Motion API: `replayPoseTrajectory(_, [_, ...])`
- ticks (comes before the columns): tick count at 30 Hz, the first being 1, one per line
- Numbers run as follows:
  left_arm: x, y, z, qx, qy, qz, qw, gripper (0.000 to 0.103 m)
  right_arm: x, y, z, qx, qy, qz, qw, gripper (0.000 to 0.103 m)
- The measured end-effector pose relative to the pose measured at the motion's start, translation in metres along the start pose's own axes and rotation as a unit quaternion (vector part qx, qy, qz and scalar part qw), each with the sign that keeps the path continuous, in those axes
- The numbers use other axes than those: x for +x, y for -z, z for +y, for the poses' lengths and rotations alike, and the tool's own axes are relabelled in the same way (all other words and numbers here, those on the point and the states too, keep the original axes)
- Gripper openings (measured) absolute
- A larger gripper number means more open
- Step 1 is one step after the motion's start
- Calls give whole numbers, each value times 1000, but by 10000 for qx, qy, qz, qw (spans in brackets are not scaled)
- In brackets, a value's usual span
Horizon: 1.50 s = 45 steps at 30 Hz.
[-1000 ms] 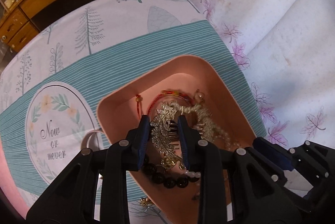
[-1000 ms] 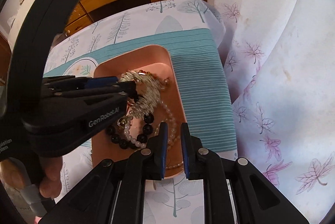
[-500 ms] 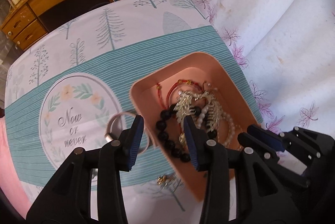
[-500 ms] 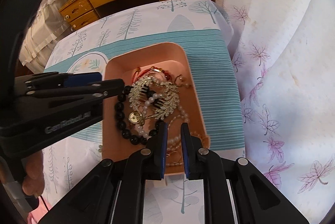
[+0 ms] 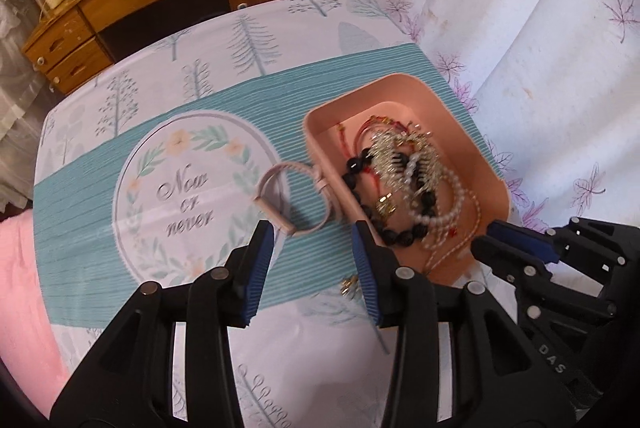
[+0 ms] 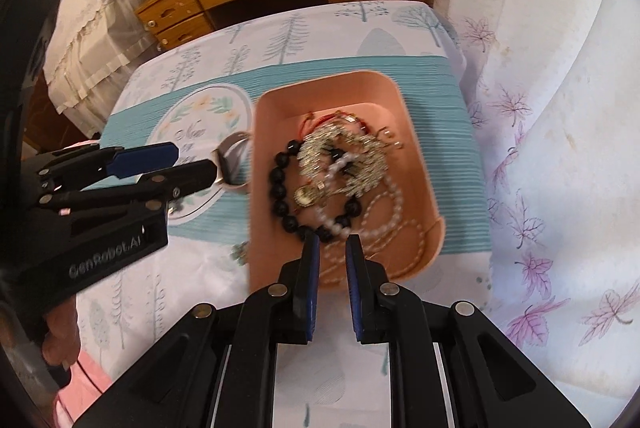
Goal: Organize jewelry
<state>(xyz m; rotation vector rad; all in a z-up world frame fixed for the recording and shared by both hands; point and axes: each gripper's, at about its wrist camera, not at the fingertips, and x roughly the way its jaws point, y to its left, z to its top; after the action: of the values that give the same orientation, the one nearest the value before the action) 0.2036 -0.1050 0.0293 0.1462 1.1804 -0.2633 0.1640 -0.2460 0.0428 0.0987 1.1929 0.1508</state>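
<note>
Tree-print tablecloth (image 5: 256,40), left hand-held gripper (image 5: 314,240) angled steeply down — jaws spread, empty, over pink band (image 5: 280,196)

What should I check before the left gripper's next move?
1. Left gripper empty: ok. Its jaws have just been opening and nothing is between them.
2. Pink band put away: not ok. It lies on the tablecloth outside the pink tray, just ahead of the left gripper.
3. Small gold piece put away: not ok. It lies on the cloth by the tray's near corner.
4. Right gripper out of the way: ok. It is over the tray's near end, jaws narrowly apart, holding nothing.
5. Band free of the tray wall: cannot tell.
</note>
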Motion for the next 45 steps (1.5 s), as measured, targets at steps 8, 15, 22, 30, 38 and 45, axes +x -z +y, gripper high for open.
replayPoseTrajectory(8, [0,35,37,-269,-57,131,9995,37,-13,28,33,-206,-476,106,9986,23])
replayPoseTrajectory(15, [8,52,58,-393,-53,248,9989,37,6,44,59,-147,-1087,564,9924,29])
replayPoseTrajectory(22, [6,46,78,-649,-21,186,9977,37,46,50,61,123,-871,885,9922,32])
replayPoseTrajectory(30, [26,45,95,-916,67,347,9952,37,74,36,64,457,-591,933,9928,33])
replayPoseTrajectory(38, [50,49,112,-1104,84,535,9924,37,90,23,71,603,-99,765,9952,33])
replayPoseTrajectory(45, [63,50,126,-1363,294,681,9879,37,95,14,82,472,134,645,9967,33])
